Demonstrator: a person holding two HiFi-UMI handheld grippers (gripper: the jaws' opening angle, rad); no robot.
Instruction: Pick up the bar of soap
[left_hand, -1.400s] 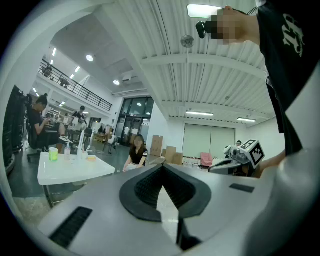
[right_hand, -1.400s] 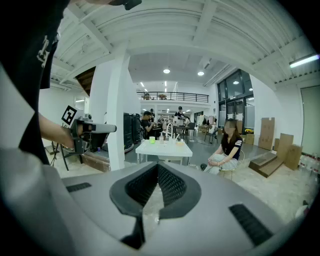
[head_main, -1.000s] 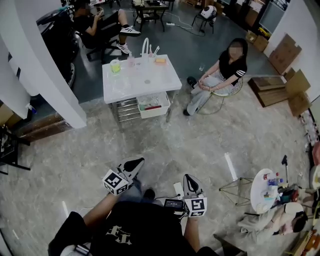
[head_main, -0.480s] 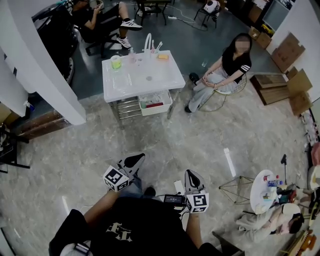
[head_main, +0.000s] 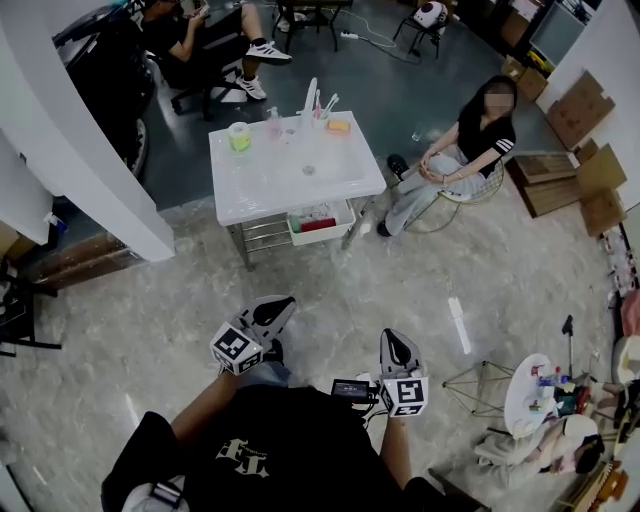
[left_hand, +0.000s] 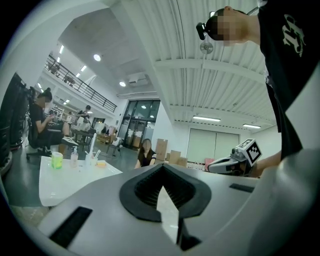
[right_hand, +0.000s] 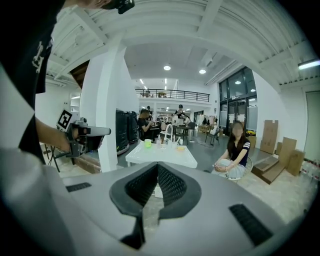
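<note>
The person's black shirt (head_main: 270, 465) is closest, and its white chest print is too small to read. Just ahead of it, two grippers are held side by side over the marbled floor (head_main: 150, 330). The left gripper (head_main: 274, 309) has its jaws pressed together with nothing between them. So does the right gripper (head_main: 397, 346) — each gripper view shows only floor through the notch of the closed pads. Each gripper carries a cube of black-and-white square markers, which are patterns rather than letters.

Off to the right of the right jaws stands a small round table (head_main: 520, 395). It holds bottles whose labels are too small to make out.

Well ahead of both pairs of jaws is a white table (head_main: 300, 180), with a white basket (head_main: 322, 222) of red things under it. The bar of soap (head_main: 339, 125) — orange-yellow — lies near the table's far edge, far ahead of the jaws and untouched. In the right gripper view it sits a little right of the line the jaws point along. Beside it stands a cup of upright sticks (head_main: 318, 108). Further left along the same edge are a pump bottle (head_main: 272, 122) and a green cup (head_main: 238, 137), neither with readable writing.

To the right of the table a seated person (head_main: 470, 150) wears a black top with white stripes on the sleeve. Ahead and left of the left jaws rises a white pillar (head_main: 80, 130). Beyond the table sits another person (head_main: 190, 35). At the far right lie brown cardboard boxes (head_main: 580, 100) whose print, if any, cannot be read.
</note>
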